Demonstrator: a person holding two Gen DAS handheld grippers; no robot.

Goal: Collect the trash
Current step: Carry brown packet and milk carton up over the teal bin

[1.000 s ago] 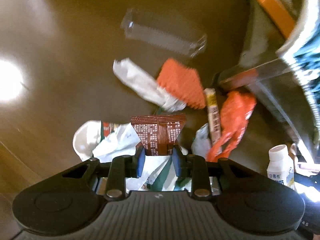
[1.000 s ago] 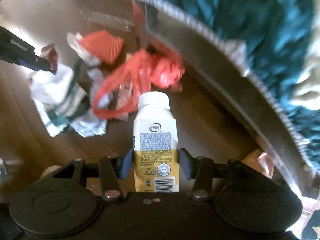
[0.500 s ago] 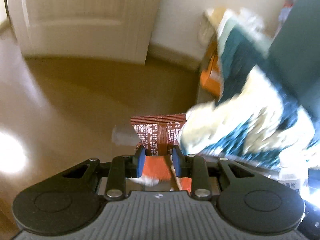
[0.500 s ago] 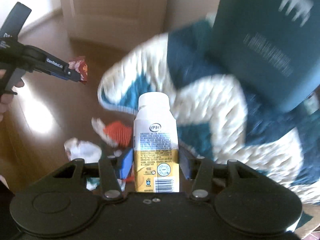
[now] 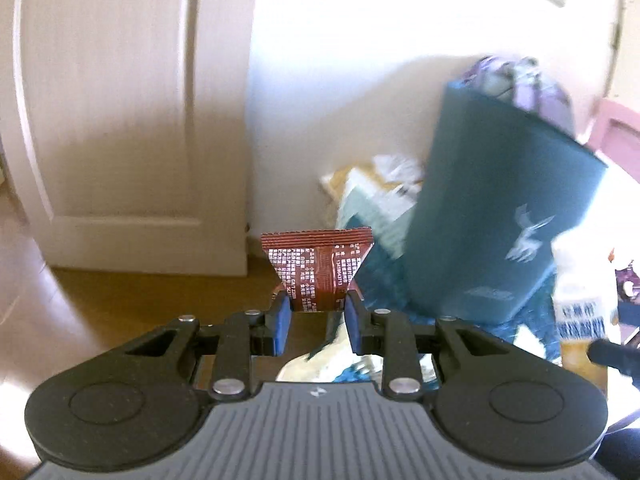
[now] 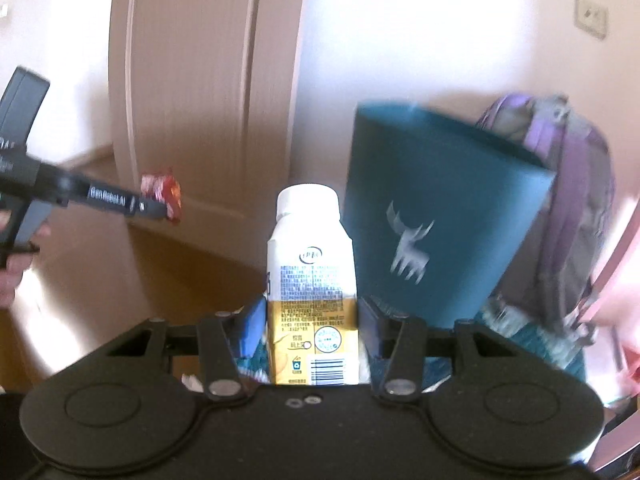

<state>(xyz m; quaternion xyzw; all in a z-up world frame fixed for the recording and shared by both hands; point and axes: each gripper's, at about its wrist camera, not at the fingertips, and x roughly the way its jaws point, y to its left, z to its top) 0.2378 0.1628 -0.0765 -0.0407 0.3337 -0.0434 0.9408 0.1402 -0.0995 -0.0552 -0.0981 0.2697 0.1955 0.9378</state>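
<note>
My left gripper (image 5: pixel 316 312) is shut on a brown foil wrapper (image 5: pixel 318 266) with white print, held up in the air. In the right wrist view that same wrapper (image 6: pixel 162 196) shows at the tip of the left gripper, far left. My right gripper (image 6: pixel 312 324) is shut on a white and yellow milk bottle (image 6: pixel 310 280) with a white cap, held upright. A tall teal paper bag (image 6: pixel 432 220) with a white deer print stands just right of the bottle; in the left wrist view the teal bag (image 5: pixel 500 208) is right of the wrapper.
A pale door (image 5: pixel 120 120) and a white wall stand behind. A purple backpack (image 6: pixel 568 200) leans behind the bag. A teal and white blanket (image 5: pixel 376 208) lies beside it. Brown wood floor (image 5: pixel 120 300) shows at the lower left. A hand (image 6: pixel 12 264) grips the left tool.
Both grippers have lifted from the trash pile on the floor and tilted up toward the door and the teal bag. The wrapper and the bottle stay gripped.
</note>
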